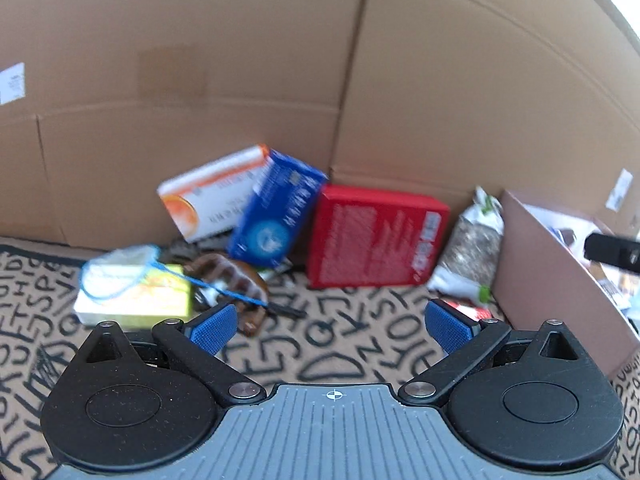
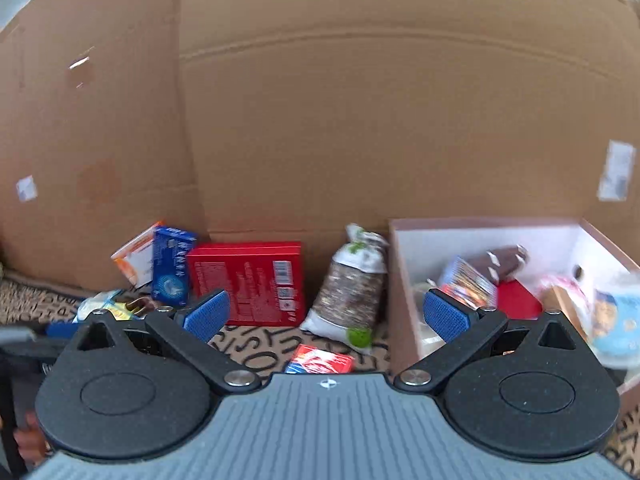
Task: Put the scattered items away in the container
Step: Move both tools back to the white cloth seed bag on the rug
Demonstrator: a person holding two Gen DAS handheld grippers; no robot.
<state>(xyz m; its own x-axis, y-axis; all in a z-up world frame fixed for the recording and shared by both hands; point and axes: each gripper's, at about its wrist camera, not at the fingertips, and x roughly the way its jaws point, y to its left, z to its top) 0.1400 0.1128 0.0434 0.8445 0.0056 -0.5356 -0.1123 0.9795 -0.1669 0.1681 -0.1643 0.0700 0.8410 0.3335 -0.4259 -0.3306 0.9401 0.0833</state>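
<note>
Scattered items lie on a lettered mat against a cardboard wall: a red box (image 1: 376, 236) (image 2: 248, 280), a blue box (image 1: 276, 220) (image 2: 170, 268), a white-and-orange box (image 1: 208, 196), a grain bag (image 1: 468, 252) (image 2: 352, 292), a yellow-green pack (image 1: 136, 296) with a small blue net over it, and a small red packet (image 2: 320, 360). The open container box (image 2: 404, 300) (image 1: 548, 276) stands at the right with several items inside. My left gripper (image 1: 330, 326) is open above the mat, short of the red box. My right gripper (image 2: 326, 316) is open, straddling the container's left wall.
Tall cardboard panels (image 1: 240, 60) (image 2: 360, 120) close off the back and sides. A brown hair clip (image 1: 232, 276) lies beside the yellow-green pack. The other gripper's black tip (image 1: 612, 252) shows at the right edge. A hand (image 2: 28, 440) shows at the lower left.
</note>
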